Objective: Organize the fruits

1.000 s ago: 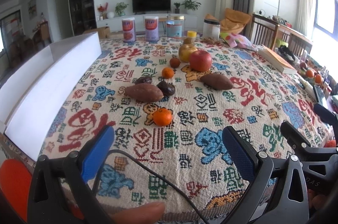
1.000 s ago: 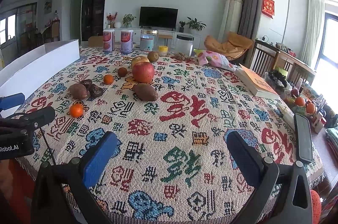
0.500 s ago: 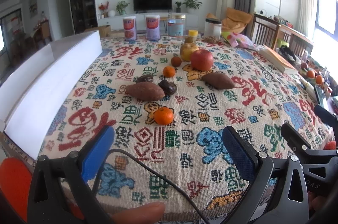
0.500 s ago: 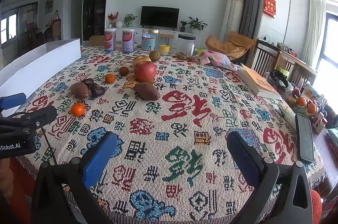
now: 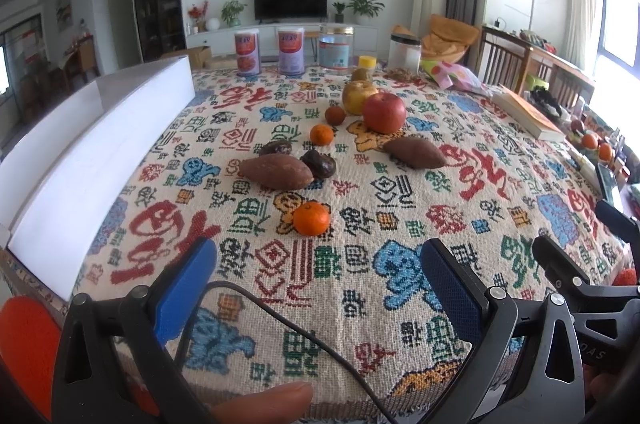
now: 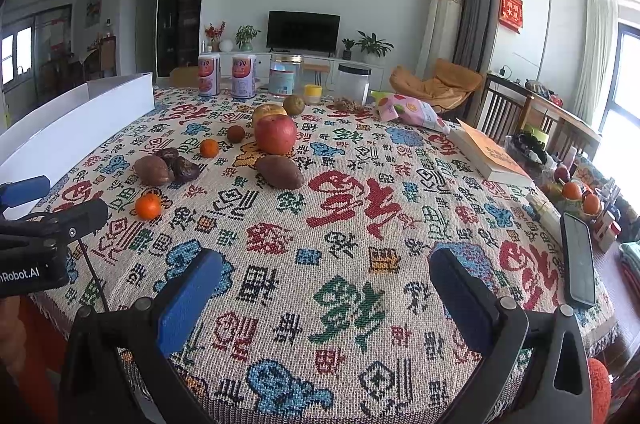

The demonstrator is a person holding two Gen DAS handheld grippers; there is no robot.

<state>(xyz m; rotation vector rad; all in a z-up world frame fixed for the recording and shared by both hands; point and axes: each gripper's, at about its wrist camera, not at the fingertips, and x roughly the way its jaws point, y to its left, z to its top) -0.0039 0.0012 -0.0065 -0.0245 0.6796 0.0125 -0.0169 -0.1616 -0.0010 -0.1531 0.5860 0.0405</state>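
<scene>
Fruits lie on a patterned tablecloth [image 5: 360, 304]. A tangerine [image 5: 311, 219] is nearest my left gripper [image 5: 320, 276], which is open and empty near the table's front edge. Behind it lie a sweet potato [image 5: 276, 173], two dark wrinkled fruits [image 5: 319, 163], a second tangerine [image 5: 321, 135], a second sweet potato [image 5: 414, 152], a red apple [image 5: 384, 112] and a yellow apple [image 5: 357, 96]. My right gripper [image 6: 320, 288] is open and empty over the tablecloth's front. The red apple [image 6: 275, 133] and near tangerine [image 6: 148, 206] show in the right wrist view.
A long white box [image 5: 92, 144] stands along the left side. Cans and jars [image 5: 292, 51] line the far edge. A book [image 6: 492, 156], a snack bag [image 6: 408, 110] and a phone [image 6: 578, 260] lie on the right. A black cable [image 5: 304, 336] runs under the left gripper.
Both grippers have shifted slightly; the fruits have not moved. Both stay open and empty.
</scene>
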